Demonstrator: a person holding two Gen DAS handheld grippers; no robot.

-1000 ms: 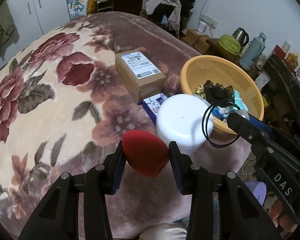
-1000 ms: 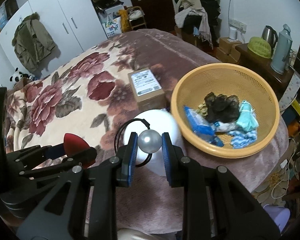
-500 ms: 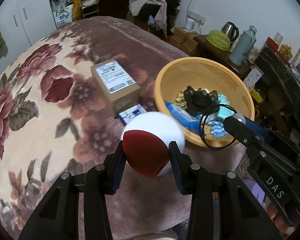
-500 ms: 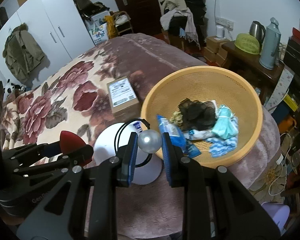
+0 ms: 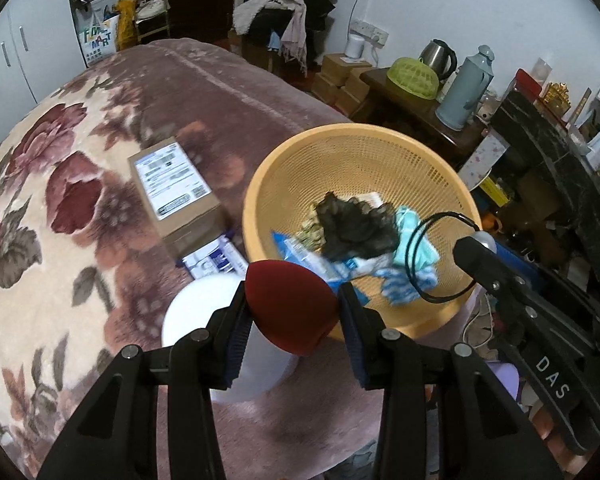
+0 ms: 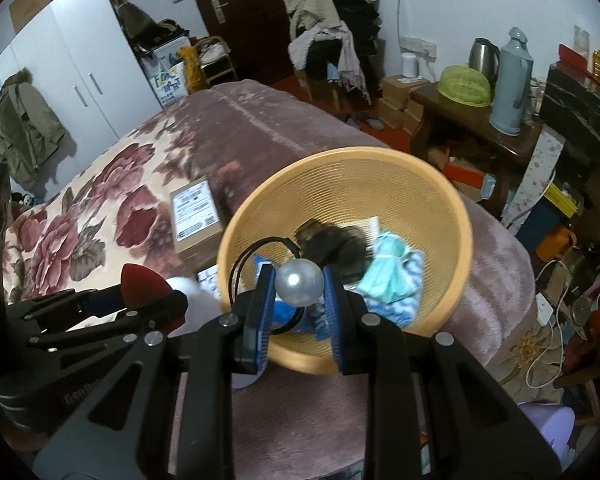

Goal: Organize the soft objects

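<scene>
My left gripper (image 5: 293, 310) is shut on a dark red teardrop sponge (image 5: 290, 304), held just short of the near rim of the yellow mesh basket (image 5: 352, 148). My right gripper (image 6: 299, 286) is shut on a pearl hair tie (image 6: 299, 282), whose black elastic loop (image 6: 244, 264) hangs over the basket's near side. The basket (image 6: 340, 164) holds a black lace piece (image 5: 352, 224), teal cloth (image 6: 386, 276) and blue-white packets (image 5: 312, 260). The right gripper also shows in the left wrist view at right, and the sponge (image 6: 142, 284) in the right wrist view at left.
A white round tub (image 5: 204, 320) stands under the left gripper. A cardboard box (image 5: 176, 192) and a blue-white pack (image 5: 214, 260) lie left of the basket on the floral blanket (image 5: 40, 200). Right of the bed stands a cluttered side table with a kettle (image 5: 440, 54) and flask (image 5: 464, 84).
Both grippers have carried their loads rightward, from over the white tub to the basket's near edge. Neither grip has altered.
</scene>
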